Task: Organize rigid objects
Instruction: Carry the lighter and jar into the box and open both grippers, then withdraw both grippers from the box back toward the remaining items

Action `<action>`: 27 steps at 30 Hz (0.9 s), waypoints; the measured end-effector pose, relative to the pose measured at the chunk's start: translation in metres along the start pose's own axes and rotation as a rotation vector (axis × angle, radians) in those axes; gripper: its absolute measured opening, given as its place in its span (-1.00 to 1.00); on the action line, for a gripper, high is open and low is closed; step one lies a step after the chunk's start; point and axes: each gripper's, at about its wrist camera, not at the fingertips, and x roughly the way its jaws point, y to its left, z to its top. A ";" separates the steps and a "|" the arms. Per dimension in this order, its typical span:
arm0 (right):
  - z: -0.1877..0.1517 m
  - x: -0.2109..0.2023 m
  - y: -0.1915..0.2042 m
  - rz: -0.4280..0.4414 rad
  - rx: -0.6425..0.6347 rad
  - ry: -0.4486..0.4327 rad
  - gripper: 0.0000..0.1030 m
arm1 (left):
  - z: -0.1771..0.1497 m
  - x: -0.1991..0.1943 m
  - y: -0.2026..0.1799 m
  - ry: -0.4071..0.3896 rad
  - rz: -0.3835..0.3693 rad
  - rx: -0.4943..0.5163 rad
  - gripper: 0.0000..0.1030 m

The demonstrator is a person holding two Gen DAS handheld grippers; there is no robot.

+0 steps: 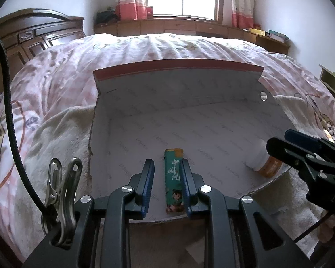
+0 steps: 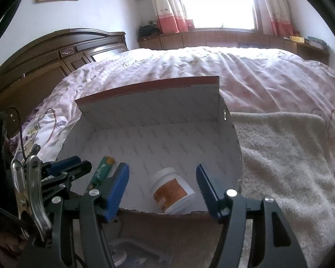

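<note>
1. Left gripper [image 1: 166,186] sits nearest: blue ribbed pads either side of the green lighter [image 1: 173,179], right pad looks touching, a sliver of gap on the left. Can't tell if it's clamped or just let go.
2. Right gripper [image 2: 163,188] is spread wide, grasping nothing; the white bottle [image 2: 172,189] lies on its side between the fingers, touched by neither.
3. Progress, my read: both rigid items are already inside the open cardboard box [image 1: 189,89], lighter near the front edge, bottle toward the front right corner. Nothing else loose is in view, so the sort looks mostly done. Left: back both grippers out, maybe fold the flap.
4. Materials: lighter is a slim hard plastic bar, printed wrap, yellow top. Bottle is a squat plastic cylinder, white cap, orange label; on its side it could roll.
5. Box is thin board, white printed liner, red outer edge, torn front lip. It rests on a fluffy cream towel [image 2: 285,160] over a pink quilt [image 2: 212,67], so the base is soft.
</note>
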 end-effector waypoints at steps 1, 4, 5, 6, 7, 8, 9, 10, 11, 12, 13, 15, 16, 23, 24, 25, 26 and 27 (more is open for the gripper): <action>0.000 0.000 0.001 0.001 0.002 0.002 0.28 | 0.000 -0.001 0.001 0.000 0.000 -0.003 -0.53; -0.002 -0.004 0.000 0.008 0.006 0.002 0.28 | -0.001 -0.005 0.002 -0.002 0.001 -0.009 -0.53; -0.002 -0.006 0.000 0.009 0.006 0.000 0.28 | -0.001 -0.007 0.002 -0.003 0.001 -0.011 -0.53; -0.002 -0.009 0.001 0.010 0.005 -0.004 0.28 | -0.001 -0.008 0.003 -0.005 0.000 -0.013 -0.53; -0.003 -0.011 0.002 0.010 0.005 -0.007 0.28 | -0.002 -0.011 0.003 -0.007 -0.003 -0.015 -0.53; -0.003 -0.014 0.002 0.011 0.004 -0.010 0.28 | -0.002 -0.013 0.003 -0.009 -0.004 -0.016 -0.53; -0.004 -0.016 0.002 0.011 0.003 -0.011 0.28 | -0.002 -0.015 0.003 -0.011 -0.006 -0.016 -0.53; -0.004 -0.018 0.003 0.011 0.001 -0.013 0.28 | -0.003 -0.017 0.003 -0.013 -0.008 -0.016 -0.53; -0.005 -0.021 0.003 0.011 0.001 -0.014 0.28 | -0.004 -0.019 0.002 -0.014 -0.010 -0.015 -0.53; -0.006 -0.023 0.004 0.012 0.001 -0.013 0.28 | -0.004 -0.021 0.002 -0.015 -0.012 -0.015 -0.53; -0.007 -0.025 0.004 0.014 0.002 -0.012 0.28 | -0.006 -0.024 0.003 -0.016 -0.015 -0.014 -0.53; -0.011 -0.029 0.004 0.017 0.005 -0.008 0.28 | -0.008 -0.028 0.002 -0.016 -0.019 -0.014 -0.53; -0.012 -0.030 0.003 0.018 0.007 -0.006 0.28 | -0.009 -0.030 0.002 -0.016 -0.020 -0.015 -0.53; -0.028 -0.044 -0.001 0.016 0.028 0.022 0.28 | -0.018 -0.040 0.002 -0.011 -0.030 -0.025 -0.53; -0.030 -0.045 -0.001 0.016 0.030 0.026 0.28 | -0.020 -0.041 0.003 -0.009 -0.031 -0.026 -0.53; -0.032 -0.046 -0.002 0.016 0.031 0.031 0.28 | -0.023 -0.042 0.002 -0.006 -0.034 -0.028 -0.53; -0.035 -0.048 -0.002 0.015 0.031 0.036 0.28 | -0.024 -0.043 0.002 -0.005 -0.036 -0.028 -0.53; -0.039 -0.049 -0.002 0.013 0.031 0.042 0.28 | -0.026 -0.044 0.002 -0.003 -0.036 -0.027 -0.53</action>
